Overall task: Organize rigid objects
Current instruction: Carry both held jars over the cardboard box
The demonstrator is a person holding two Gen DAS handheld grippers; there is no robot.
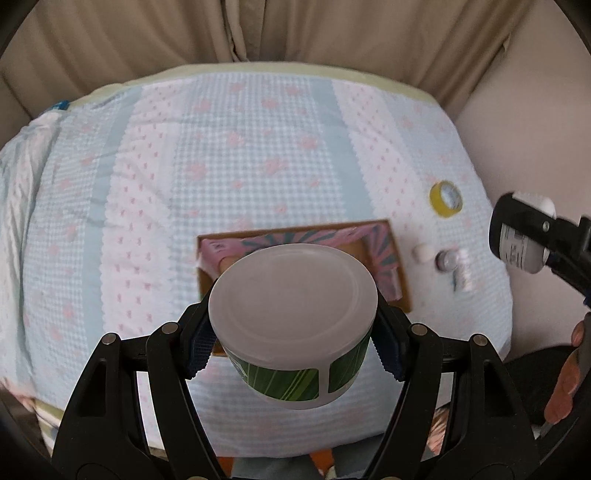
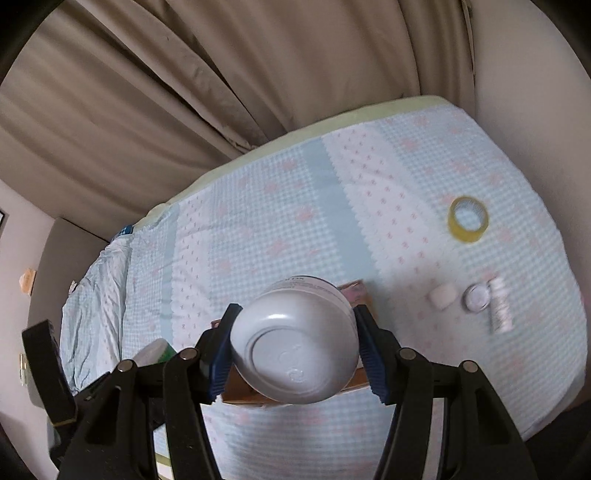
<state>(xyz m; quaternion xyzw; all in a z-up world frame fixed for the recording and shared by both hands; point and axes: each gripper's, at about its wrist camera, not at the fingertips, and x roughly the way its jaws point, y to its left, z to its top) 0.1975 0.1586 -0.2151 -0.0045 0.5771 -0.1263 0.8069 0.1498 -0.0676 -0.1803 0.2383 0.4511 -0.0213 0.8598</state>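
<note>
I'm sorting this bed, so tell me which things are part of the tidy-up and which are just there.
Job: green tub in left gripper, white bottle in right gripper, cardboard box, tape roll, small white cap, small jar, small bottle lying down.
Just there: curtain, bedspread.

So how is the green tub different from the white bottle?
The tub is squat with green striped sides and a flat pale lid; the bottle is plain white and rounded, showing its dished bottom. The tub sits in the left hand-held gripper, the bottle in the right hand-held gripper. Both are round, clamped between blue pads, and held above the box.
</note>
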